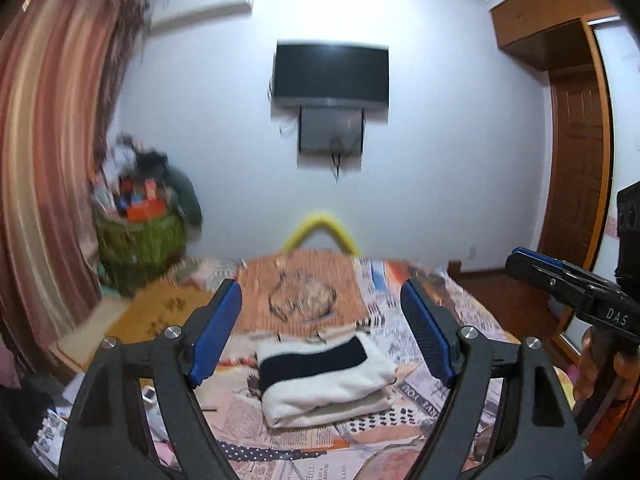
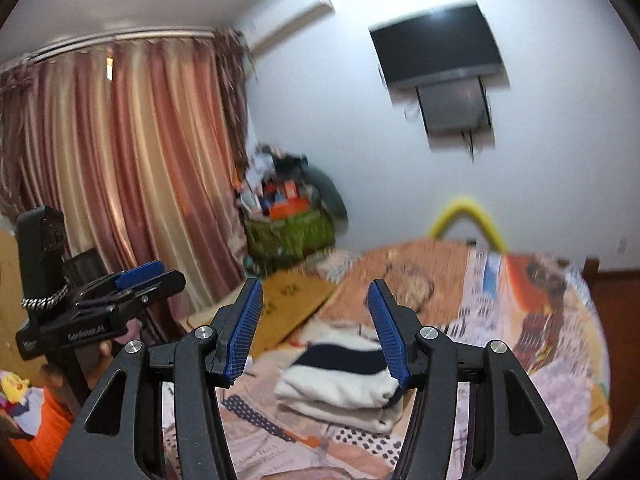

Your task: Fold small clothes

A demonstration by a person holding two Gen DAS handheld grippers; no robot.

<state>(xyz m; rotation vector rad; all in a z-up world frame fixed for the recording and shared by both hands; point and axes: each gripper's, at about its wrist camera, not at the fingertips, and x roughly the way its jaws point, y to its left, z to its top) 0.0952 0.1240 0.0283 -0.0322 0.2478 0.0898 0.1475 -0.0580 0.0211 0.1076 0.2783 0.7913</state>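
Note:
A cream garment with a dark navy stripe [image 1: 326,380] lies folded into a compact stack on the patterned bedspread [image 1: 420,420]. It also shows in the right wrist view [image 2: 340,386]. My left gripper [image 1: 320,332] is open and empty, held above and just short of the stack. My right gripper [image 2: 314,332] is open and empty, raised above the stack's left side. The right gripper also shows at the right edge of the left wrist view [image 1: 532,264]. The left gripper shows at the left of the right wrist view [image 2: 140,276].
An orange blanket [image 1: 304,292] lies beyond the stack. A flat cardboard piece [image 2: 288,300] rests at the bed's left edge. A green basket full of items [image 2: 288,228] stands by the striped curtains [image 2: 120,168]. A TV [image 1: 331,74] hangs on the wall. A wooden door [image 1: 576,168] stands at the right.

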